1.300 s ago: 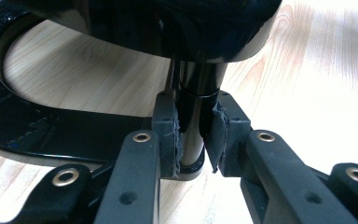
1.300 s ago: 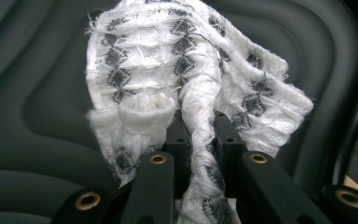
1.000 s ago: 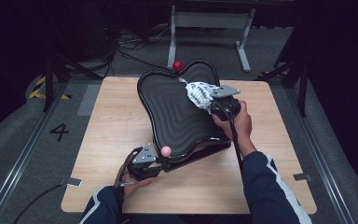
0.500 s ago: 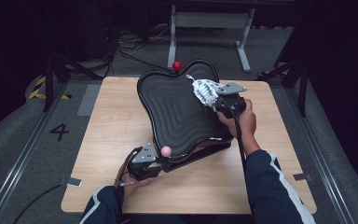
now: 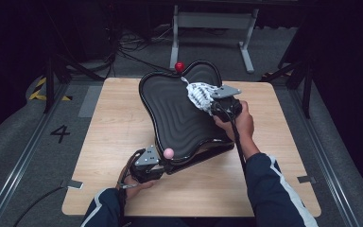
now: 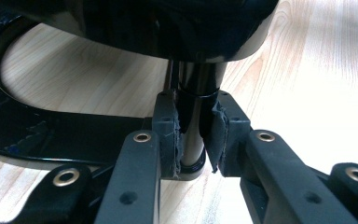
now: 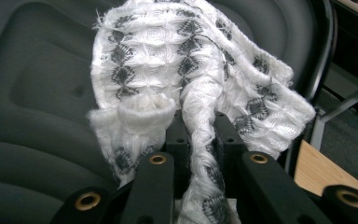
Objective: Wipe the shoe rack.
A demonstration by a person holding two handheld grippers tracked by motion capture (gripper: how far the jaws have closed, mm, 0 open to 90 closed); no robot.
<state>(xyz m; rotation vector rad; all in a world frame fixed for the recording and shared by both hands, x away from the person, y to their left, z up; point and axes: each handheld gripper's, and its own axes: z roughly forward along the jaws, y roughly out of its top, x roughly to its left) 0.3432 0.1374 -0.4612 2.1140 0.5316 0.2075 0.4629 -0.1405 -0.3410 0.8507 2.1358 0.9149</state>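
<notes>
On the pale wooden worktop [image 5: 113,123] stands a large black ribbed tray with a wavy, lobed outline [image 5: 179,118], tilted on a black frame so that its far edge rises toward the back. A small red ball knob [image 5: 179,65] sits at the far rim of the tray and a pink ball knob [image 5: 168,152] at its near rim.

The left tongs [image 5: 158,163] lie low on the worktop at the tray's near edge, just under the pink knob, held by the person's left hand [image 5: 134,182]. In the left gripper view the left tongs [image 6: 193,135] are clenched on a glossy black upright post [image 6: 196,116] that runs down from the tray's underside to the curved black base frame [image 6: 28,135]; both padded jaws press against the post's sides, close to its foot on the wood.

The right tongs [image 5: 203,97] reach over the tray's right side near its far lobe, carried by the person's right hand [image 5: 238,120] in a dark blue sleeve with a white stripe [image 5: 274,189]. They grasp a white knitted cloth with grey diamond patterning [image 5: 199,93], which rests bunched against the tray's ribbed surface. In the right gripper view a twisted fold of the cloth [image 7: 191,84] runs between the two jaws of the right tongs [image 7: 200,135], and the rest spreads out ahead over the dark tray [image 7: 37,93].
</notes>
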